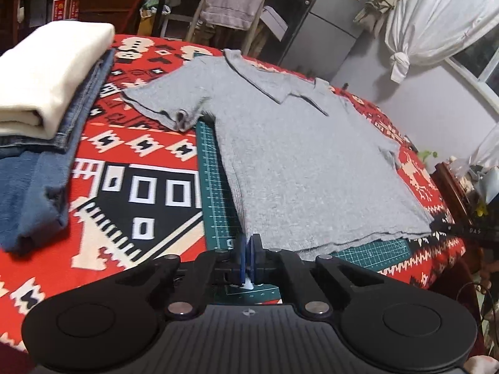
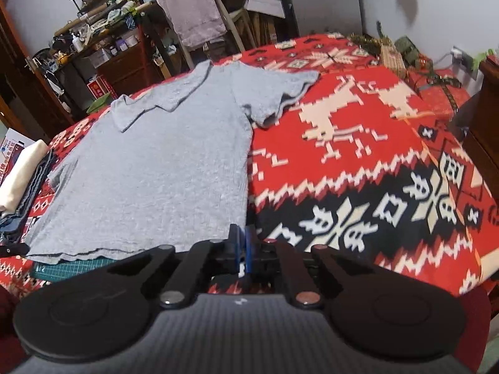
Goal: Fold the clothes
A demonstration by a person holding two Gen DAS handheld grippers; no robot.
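A grey short-sleeved collared shirt (image 1: 299,162) lies flat on a green cutting mat (image 1: 212,187); the left gripper (image 1: 248,243) and right gripper (image 2: 242,233) each pinch a bottom hem corner, jaws closed

Both wrist views are evenly and fairly brightly lit by soft indoor light, with only faint shadows under the grey shirt (image 1: 280,162) and a dull sheen on the black gripper housings. Fisheye distortion bows the patterned blanket (image 2: 358,155) and room lines toward dark, vignetted corners. Detail is soft throughout, with smeared edges in the background clutter.
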